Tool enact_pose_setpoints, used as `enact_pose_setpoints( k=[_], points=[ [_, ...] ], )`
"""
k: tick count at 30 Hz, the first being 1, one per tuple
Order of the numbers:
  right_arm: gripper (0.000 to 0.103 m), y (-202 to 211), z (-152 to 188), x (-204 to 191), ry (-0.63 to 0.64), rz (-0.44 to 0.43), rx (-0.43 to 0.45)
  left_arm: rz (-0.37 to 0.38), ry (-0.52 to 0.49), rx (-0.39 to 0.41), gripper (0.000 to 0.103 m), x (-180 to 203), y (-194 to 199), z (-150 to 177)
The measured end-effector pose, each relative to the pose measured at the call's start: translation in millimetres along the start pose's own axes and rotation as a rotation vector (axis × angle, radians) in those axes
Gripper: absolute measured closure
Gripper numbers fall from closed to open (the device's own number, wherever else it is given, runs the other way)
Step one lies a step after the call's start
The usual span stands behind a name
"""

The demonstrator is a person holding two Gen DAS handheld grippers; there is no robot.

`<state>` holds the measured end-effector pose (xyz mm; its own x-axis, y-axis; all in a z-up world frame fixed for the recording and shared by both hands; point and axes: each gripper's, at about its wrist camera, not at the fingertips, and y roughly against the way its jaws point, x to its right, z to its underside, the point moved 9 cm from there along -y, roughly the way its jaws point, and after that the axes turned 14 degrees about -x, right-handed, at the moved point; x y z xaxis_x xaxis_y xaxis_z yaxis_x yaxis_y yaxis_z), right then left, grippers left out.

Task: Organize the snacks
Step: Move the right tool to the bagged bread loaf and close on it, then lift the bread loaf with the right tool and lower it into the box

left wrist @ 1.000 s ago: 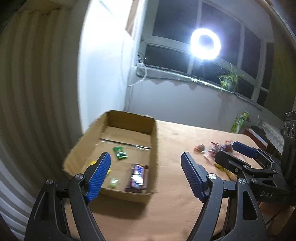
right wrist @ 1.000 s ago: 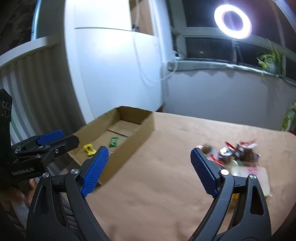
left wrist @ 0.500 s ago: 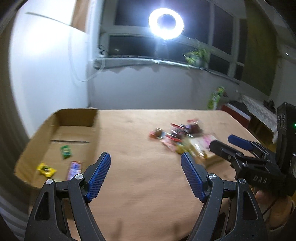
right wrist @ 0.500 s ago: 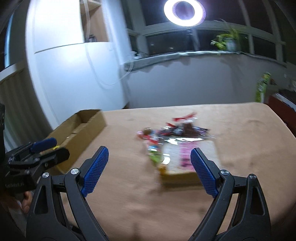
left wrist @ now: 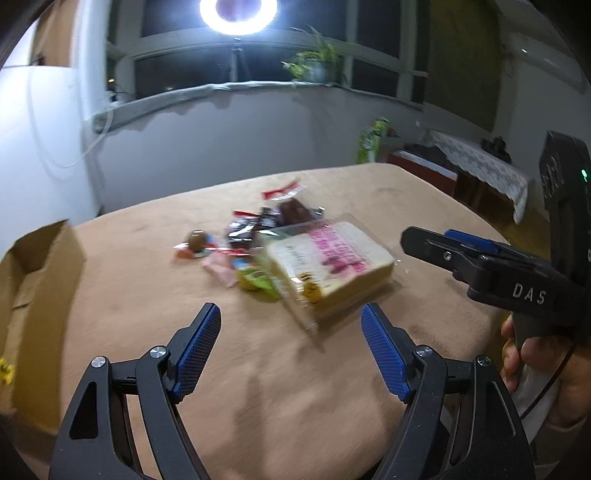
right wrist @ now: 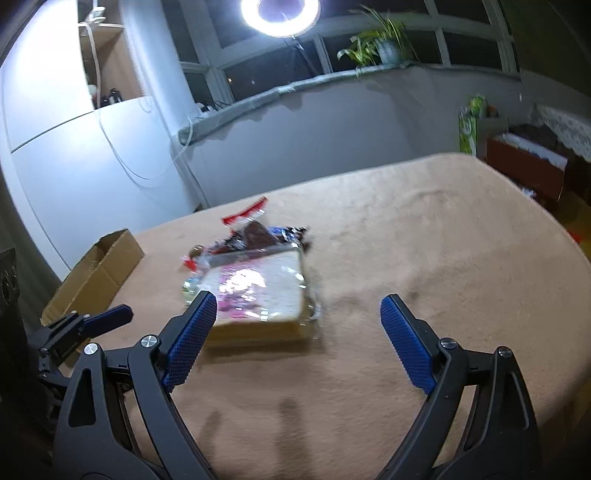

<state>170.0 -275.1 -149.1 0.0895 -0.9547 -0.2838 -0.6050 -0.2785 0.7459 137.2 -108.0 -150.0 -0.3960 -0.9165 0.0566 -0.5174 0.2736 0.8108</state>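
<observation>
Ahead, clear-wrapped sliced bread (left wrist: pixel 328 258) with pink print beside small blurred snacks (left wrist: pixel 243 240); both tongs (left wrist: pixel 291 347) (right wrist: pixel 297 336) apart, empty.

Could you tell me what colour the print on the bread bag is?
Pink, on the bread bag; clearest in the left wrist view.

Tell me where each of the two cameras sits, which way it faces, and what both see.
Left wrist: sits on the left gripper, facing forward over the table toward the snack pile and wrapped bread; shows its own open fingers, plus the right gripper and the hand holding it.
Right wrist: sits on the right gripper, facing the bread and cardboard box; shows its open fingers and the left gripper.
Shared: table, bread, snack pile, box, ring light, potted plant.
</observation>
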Motion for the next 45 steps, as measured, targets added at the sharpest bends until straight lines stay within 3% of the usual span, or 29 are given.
enact_pose_setpoints(
  k=[8,10,11,12,13,14,16,18,31,45],
  points=[
    [0.01,-35.5,-4.9,2.6,0.018,-0.039,-0.076,0.064,-0.015,-0.067,0.025,13.6,-38.6,-3.4],
    [0.01,-45.4,-5.0,-0.8,0.027,-0.042,-0.097,0.069,-0.021,-0.072,0.033,15.6,-42.8,-3.6],
    [0.01,-49.6,-4.7,-2.8,0.032,-0.051,-0.106,0.071,-0.027,-0.082,0.045,17.1,-46.7,-2.8],
    [0.01,-54.7,-3.5,-4.7,0.039,-0.06,-0.118,0.066,-0.032,-0.094,0.051,17.4,-51.0,-1.5],
    [0.011,-59.3,-1.8,-6.0,0.043,-0.064,-0.129,0.058,-0.034,-0.094,0.052,15.9,-53.4,-0.3],
    [0.015,-62.5,-0.4,-7.1,0.045,-0.08,-0.132,0.055,-0.037,-0.088,0.053,16.5,-53.6,-0.4],
    [0.037,-62.8,-0.7,-12.4,0.053,-0.14,-0.126,0.051,-0.047,-0.084,0.056,18.7,-52.9,0.5],
    [0.039,-63.8,-0.7,-14.1,0.049,-0.157,-0.128,0.048,-0.048,-0.082,0.06,18.5,-53.1,0.6],
    [0.042,-45.6,7.6,-21.1,0.044,-0.13,-0.1,0.057,-0.055,-0.068,0.062,20.2,-46.5,1.4],
    [0.042,18.3,-1.7,-73.0,0.147,-0.108,-0.021,0.066,-0.027,0.043,0.062,10.0,19.8,1.0]
  ],
)
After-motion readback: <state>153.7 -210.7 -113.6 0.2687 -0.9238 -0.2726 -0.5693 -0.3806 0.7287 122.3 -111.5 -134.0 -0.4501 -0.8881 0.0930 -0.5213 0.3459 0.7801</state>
